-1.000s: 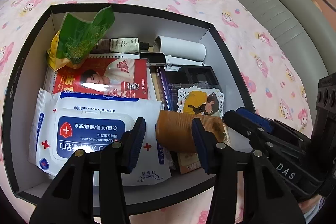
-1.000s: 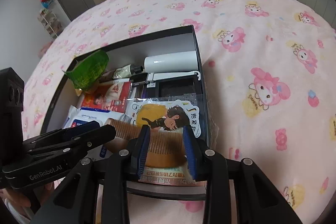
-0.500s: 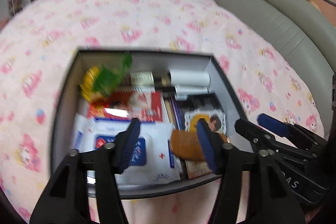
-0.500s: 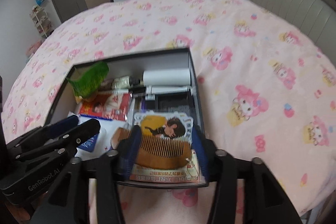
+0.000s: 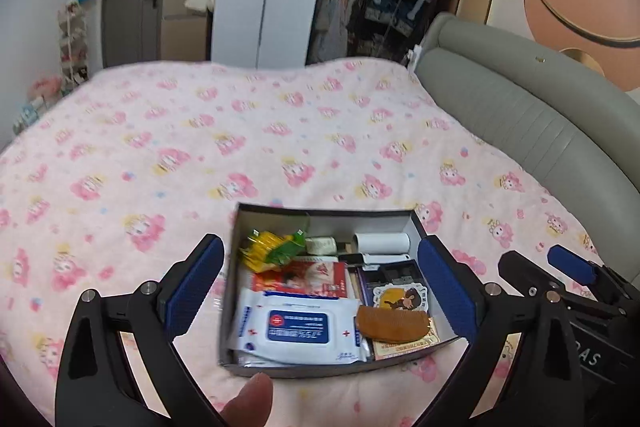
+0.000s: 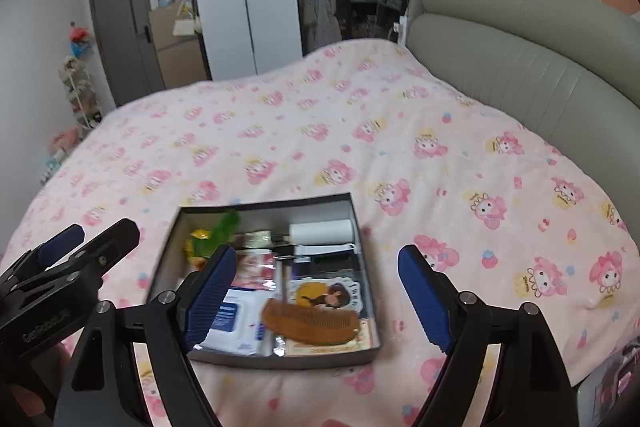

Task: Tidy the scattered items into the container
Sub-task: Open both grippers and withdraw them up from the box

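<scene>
A dark box (image 5: 320, 211) (image 6: 264, 205) sits on the pink bed. Inside lie a brown comb (image 5: 394, 323) (image 6: 310, 321), a wet-wipes pack (image 5: 298, 327) (image 6: 228, 323), a green-yellow snack bag (image 5: 276, 249) (image 6: 222, 229), a white roll (image 5: 382, 242) (image 6: 322, 231), a red booklet (image 5: 312, 277) and a cartoon sticker card (image 5: 400, 297) (image 6: 328, 295). My left gripper (image 5: 320, 285) is open and empty, raised above the box. My right gripper (image 6: 316, 295) is open and empty, also raised above it.
The pink cartoon-print blanket (image 5: 240, 147) covers the whole bed. A grey padded headboard (image 5: 520, 115) (image 6: 500, 43) runs along the right. Wardrobes and a door stand beyond the far edge. A thumb (image 5: 250, 403) shows at the bottom of the left wrist view.
The right gripper let go of the comb, which now lies in the box. Both grippers opened wide and pulled back and up from the box.
</scene>
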Action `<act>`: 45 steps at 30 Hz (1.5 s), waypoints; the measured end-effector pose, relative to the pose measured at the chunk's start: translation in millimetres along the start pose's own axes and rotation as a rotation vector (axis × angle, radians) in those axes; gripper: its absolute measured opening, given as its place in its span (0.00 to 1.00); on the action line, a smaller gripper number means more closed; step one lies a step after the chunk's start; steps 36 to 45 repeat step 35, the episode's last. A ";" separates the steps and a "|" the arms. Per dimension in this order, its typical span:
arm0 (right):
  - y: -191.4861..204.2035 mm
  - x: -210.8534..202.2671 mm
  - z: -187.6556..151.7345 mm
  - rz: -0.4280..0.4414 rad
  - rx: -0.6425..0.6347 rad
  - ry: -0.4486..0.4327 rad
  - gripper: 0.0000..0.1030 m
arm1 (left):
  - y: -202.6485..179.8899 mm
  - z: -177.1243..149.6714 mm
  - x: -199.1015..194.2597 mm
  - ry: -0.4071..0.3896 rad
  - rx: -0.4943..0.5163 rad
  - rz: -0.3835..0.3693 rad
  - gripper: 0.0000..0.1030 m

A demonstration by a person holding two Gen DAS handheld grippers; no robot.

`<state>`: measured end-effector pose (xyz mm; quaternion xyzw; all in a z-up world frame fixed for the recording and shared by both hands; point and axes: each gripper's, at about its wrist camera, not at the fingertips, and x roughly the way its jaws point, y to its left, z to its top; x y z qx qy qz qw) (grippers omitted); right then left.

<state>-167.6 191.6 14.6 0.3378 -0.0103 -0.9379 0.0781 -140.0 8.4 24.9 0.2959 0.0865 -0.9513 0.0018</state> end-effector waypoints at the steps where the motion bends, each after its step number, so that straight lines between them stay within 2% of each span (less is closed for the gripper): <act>1: 3.4 -9.8 -1.3 -0.001 -0.004 -0.014 0.79 | 0.7 0.4 -11.3 -0.018 0.008 0.008 0.99; 5: 18.5 -47.3 -8.6 -0.013 -0.033 -0.060 0.82 | 8.5 -3.9 -53.8 -0.066 0.018 0.039 0.99; 9: 30.2 -76.6 -19.5 0.000 -0.050 -0.098 0.83 | 18.8 -15.9 -85.9 -0.067 0.014 0.029 0.99; 14: 39.4 -106.0 -42.8 0.026 -0.037 -0.137 0.83 | 20.6 -38.9 -120.0 -0.073 0.037 0.073 0.99; 21: 43.8 -124.9 -86.1 0.021 -0.030 -0.141 0.83 | 14.3 -74.0 -159.9 -0.090 0.052 0.120 0.99; 28: 45.2 -125.1 -102.0 0.025 -0.041 -0.113 0.83 | 12.4 -92.3 -168.7 -0.069 0.047 0.132 0.99; 45: 44.6 -133.9 -108.0 0.028 -0.041 -0.108 0.83 | 8.8 -96.1 -173.7 -0.078 0.048 0.126 0.99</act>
